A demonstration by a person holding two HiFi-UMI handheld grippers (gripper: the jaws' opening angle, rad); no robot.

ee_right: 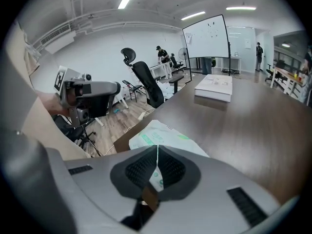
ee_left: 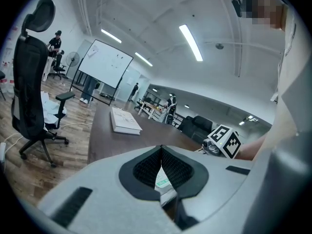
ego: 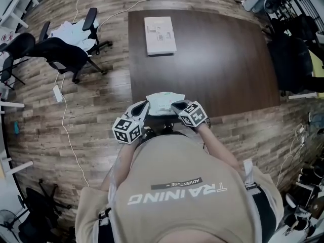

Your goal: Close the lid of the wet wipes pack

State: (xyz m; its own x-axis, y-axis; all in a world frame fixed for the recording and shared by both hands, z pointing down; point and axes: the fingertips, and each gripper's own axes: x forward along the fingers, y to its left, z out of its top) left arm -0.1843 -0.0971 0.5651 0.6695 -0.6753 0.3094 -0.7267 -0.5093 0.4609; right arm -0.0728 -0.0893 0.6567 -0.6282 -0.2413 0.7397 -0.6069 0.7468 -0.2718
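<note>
The wet wipes pack (ego: 164,100), white with green print, lies at the near edge of the dark table (ego: 228,59). My left gripper (ego: 145,106) is at its left end and my right gripper (ego: 177,106) at its right end. In the left gripper view the left gripper (ee_left: 161,150) has its pads together, with a strip of the pack (ee_left: 164,182) caught in the gap below the tips. In the right gripper view the right gripper (ee_right: 157,147) is shut, its tips just over the pack (ee_right: 156,130). Whether those tips pinch any part of it is hidden.
A white flat box (ego: 160,34) lies at the far side of the table. Black office chairs (ego: 66,52) and a cable stand on the wooden floor to the left. More chairs and gear crowd the right side (ego: 293,59). A whiteboard (ee_right: 207,35) stands in the background.
</note>
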